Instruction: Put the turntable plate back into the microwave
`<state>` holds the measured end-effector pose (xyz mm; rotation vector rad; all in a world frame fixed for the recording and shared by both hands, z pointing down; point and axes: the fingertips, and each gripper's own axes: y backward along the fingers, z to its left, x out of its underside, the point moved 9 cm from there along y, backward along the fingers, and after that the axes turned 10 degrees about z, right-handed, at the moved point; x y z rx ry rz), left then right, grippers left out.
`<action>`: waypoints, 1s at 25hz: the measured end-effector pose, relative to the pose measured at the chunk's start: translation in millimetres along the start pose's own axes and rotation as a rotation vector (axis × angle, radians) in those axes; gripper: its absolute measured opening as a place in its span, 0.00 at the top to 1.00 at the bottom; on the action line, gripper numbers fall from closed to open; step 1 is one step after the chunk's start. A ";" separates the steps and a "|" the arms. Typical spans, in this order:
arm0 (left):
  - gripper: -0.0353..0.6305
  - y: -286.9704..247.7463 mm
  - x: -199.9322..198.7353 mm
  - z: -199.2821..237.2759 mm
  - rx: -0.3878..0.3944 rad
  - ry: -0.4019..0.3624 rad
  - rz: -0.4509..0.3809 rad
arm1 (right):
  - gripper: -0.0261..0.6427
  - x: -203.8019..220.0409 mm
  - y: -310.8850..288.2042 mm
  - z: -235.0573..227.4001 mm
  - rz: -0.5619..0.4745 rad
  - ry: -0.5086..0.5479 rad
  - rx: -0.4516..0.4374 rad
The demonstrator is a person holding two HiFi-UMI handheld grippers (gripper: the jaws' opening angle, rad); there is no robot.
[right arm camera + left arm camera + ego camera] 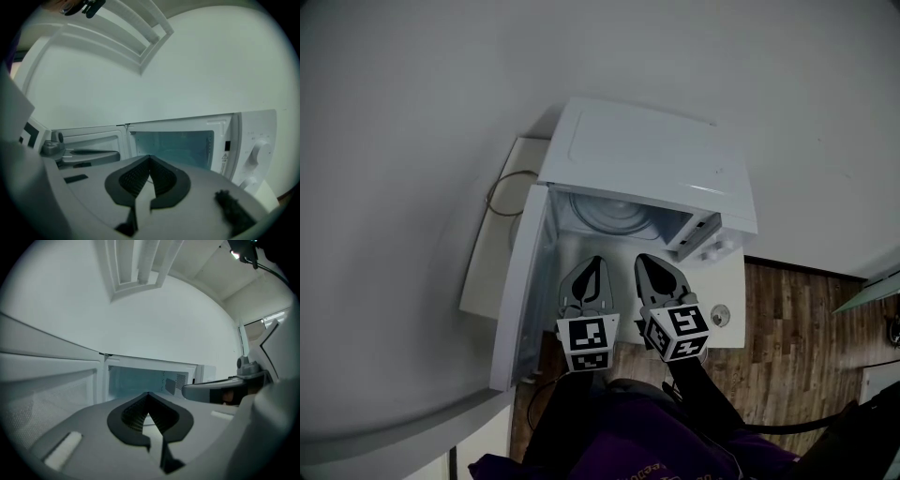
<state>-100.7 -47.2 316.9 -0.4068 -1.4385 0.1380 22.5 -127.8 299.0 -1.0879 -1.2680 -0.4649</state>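
My left gripper [597, 262] and right gripper [641, 260] side by side before the open microwave [656, 155], aimed into it, both claws closed and empty, turntable plate [605, 214] lying flat inside

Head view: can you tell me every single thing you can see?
microwave: one, white, on the counter, door open to the left
turntable plate: one, pale, inside the microwave
cable: one, dark, looped behind the microwave
small round object: one, pale, on the counter's right part
counter: one, white, under the microwave
floor: one, brown wood, lower right
left gripper: one, grey, shut and empty, before the opening
right gripper: one, grey, shut and empty, beside it
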 end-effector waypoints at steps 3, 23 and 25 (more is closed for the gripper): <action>0.94 -0.1 1.7 0.8 0.001 0.003 0.002 | 0.94 1.9 -1.1 1.8 0.004 0.006 -0.010; 0.94 -7.8 2.0 7.6 -0.006 0.067 -0.011 | 0.94 -0.6 -13.4 4.7 0.029 0.036 -0.036; 0.94 -9.1 2.3 7.9 -0.003 0.068 -0.014 | 0.94 0.0 -14.4 3.8 0.030 0.035 -0.030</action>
